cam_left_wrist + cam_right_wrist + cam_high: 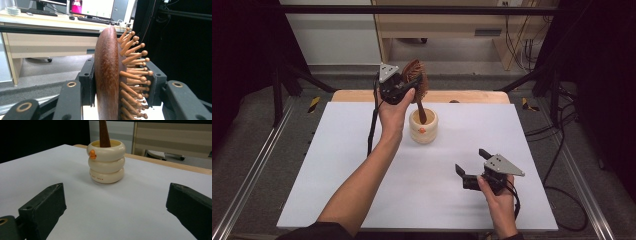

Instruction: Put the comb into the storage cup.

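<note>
A white table top (362,165) carries the things, with a strip of pale wood (462,96) showing along its far edge. One item stands directly on the white surface: a cream holder (423,127) shaped like three stacked rings, with a small orange mark on its side. It sits toward the far side, a little left of the middle.

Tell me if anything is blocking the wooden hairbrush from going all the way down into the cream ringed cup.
Nothing visible blocks it. The left gripper is clamped on the head of the brown wooden hairbrush, and its handle already stands inside the cream ringed cup. The right gripper sits open, well apart on the white table.
</note>
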The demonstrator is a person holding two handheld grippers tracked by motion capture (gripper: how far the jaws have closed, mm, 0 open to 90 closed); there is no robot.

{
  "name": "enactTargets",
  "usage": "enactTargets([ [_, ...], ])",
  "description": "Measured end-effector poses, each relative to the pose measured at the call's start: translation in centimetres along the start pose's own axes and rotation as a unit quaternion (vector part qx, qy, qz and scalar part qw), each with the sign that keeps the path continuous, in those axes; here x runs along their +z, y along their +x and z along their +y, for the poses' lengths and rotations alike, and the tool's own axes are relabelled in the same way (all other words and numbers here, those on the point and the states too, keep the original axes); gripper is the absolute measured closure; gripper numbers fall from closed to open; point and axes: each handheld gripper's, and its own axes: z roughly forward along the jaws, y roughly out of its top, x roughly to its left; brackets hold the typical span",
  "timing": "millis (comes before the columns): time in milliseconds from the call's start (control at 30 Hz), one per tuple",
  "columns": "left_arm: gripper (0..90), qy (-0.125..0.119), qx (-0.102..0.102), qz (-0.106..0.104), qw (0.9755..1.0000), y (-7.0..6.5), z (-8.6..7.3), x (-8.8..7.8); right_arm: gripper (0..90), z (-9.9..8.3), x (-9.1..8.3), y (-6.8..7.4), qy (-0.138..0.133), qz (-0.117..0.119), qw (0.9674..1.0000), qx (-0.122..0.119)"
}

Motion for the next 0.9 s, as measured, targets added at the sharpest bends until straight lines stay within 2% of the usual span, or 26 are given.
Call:
enactTargets([
  [167,51.9,0.007,0.016,0.000,0.9998,-0.2,-0.4,0.3,2.8,0.0,0.0,0.0,0.000,0.001,1.0000,0.001],
  [367,51.8,0.007,0.004,-0.005,1.0000,-0.2,-0.6,0.6,2.8,0.0,0.0,-0.1,0.001,0.001,1.0000,0.001],
  [500,51.7,0.010,0.015,-0.008,0.9998,-0.4,-0.7,0.6,2.8,0.0,0.0,-0.1,0.000,0.000,1.0000,0.002],
  [733,51.7,0.016,0.022,-0.006,0.9996,-0.4,-1.0,0.9,2.7,0.0,0.0,-0.1,0.000,0.001,1.0000,0.002],
  [900,51.6,0.017,0.018,-0.005,0.9997,-0.4,-1.2,1.0,2.7,0.0,0.0,-0.1,0.000,0.001,1.0000,0.003],
])
